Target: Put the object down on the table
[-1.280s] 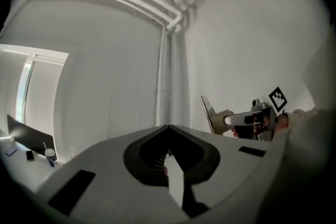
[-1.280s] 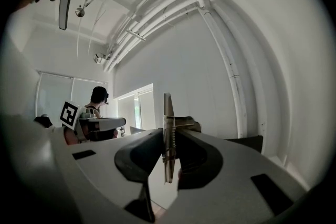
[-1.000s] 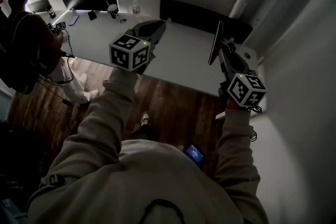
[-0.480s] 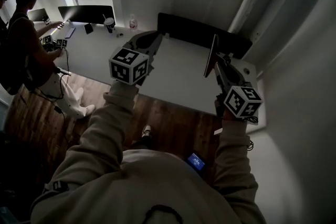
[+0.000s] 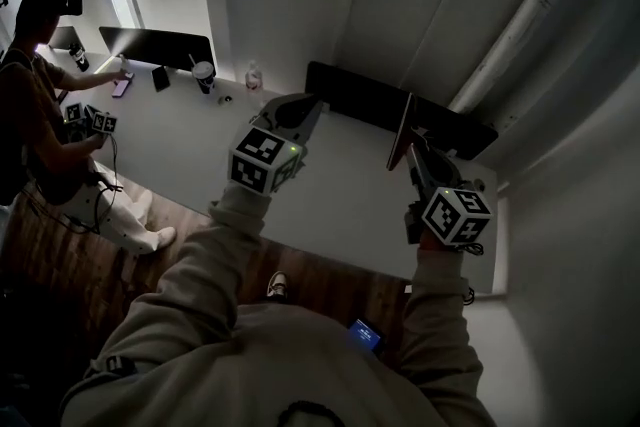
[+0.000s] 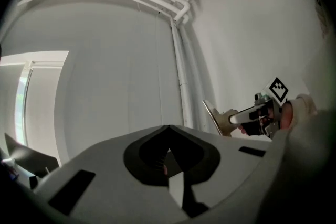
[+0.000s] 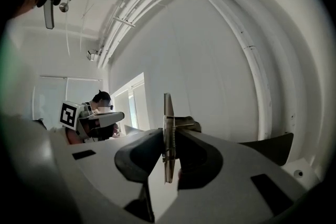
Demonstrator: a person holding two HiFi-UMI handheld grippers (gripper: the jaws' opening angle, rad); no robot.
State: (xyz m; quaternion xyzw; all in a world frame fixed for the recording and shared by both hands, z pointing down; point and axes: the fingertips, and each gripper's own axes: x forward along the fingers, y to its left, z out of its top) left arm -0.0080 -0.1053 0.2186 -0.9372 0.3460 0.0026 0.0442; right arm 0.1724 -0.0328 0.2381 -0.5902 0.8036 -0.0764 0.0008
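Observation:
A thin brown clipboard (image 5: 402, 130) with a metal spring clip stands on edge, upright, and my right gripper (image 5: 412, 145) is shut on it, held above the white table (image 5: 190, 155). Seen from the right gripper view, the board (image 7: 167, 113) runs edge-on between the two jaws (image 7: 169, 153). It also shows far right in the left gripper view as a tilted board (image 6: 212, 115). My left gripper (image 5: 308, 105) hovers over the table's middle, jaws together (image 6: 168, 150) with nothing in them.
A long dark panel (image 5: 440, 120) lines the table's far edge. Further left stand a monitor (image 5: 155, 45), a cup (image 5: 203, 75), a small bottle (image 5: 254, 75) and a phone (image 5: 160, 78). Another person (image 5: 35, 65) works at the left end. Wood floor (image 5: 330, 270) lies below me.
Both grippers have moved forward from the table's near edge to above its surface, the clipboard still in the right one. The person at the left has shifted.

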